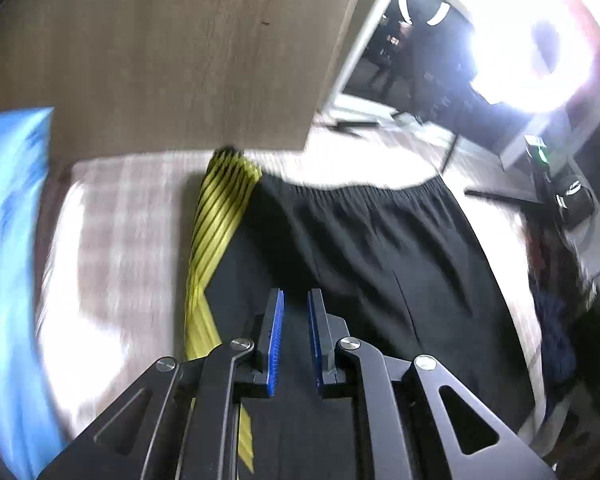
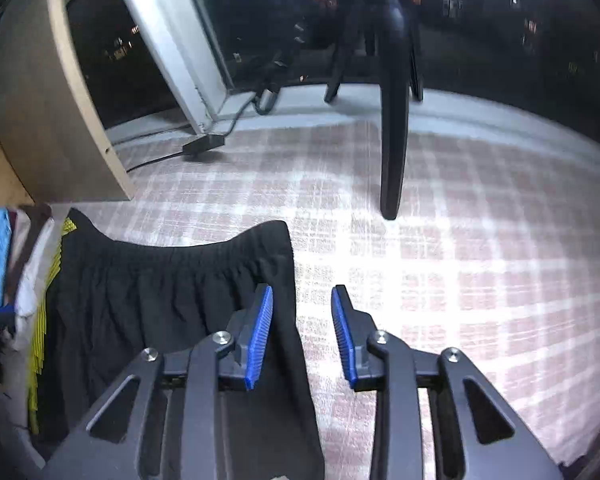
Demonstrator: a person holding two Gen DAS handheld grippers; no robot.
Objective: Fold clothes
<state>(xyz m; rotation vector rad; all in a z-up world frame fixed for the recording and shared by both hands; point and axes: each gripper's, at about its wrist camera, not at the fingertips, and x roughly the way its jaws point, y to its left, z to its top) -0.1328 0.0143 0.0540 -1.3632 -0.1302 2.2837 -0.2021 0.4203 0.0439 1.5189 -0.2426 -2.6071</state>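
Black shorts (image 1: pixel 360 248) with an elastic waistband and a yellow striped side panel (image 1: pixel 216 216) lie flat on a pink plaid bedsheet (image 1: pixel 120 216). My left gripper (image 1: pixel 296 300) hovers over the middle of the shorts, its blue pads a narrow gap apart with nothing between them. In the right wrist view the shorts (image 2: pixel 160 304) lie at the left. My right gripper (image 2: pixel 302 294) is open and empty over the shorts' right edge, one finger over the cloth, the other over the sheet (image 2: pixel 460 280).
A wooden cabinet panel (image 1: pixel 172 52) stands at the head of the bed and also shows in the right wrist view (image 2: pixel 40 112). A blue pillow (image 1: pixel 8 240) lies left. A bright ring light (image 1: pixel 540 48), a dark window (image 2: pixel 132 52) and a tripod leg (image 2: pixel 394 120) stand behind.
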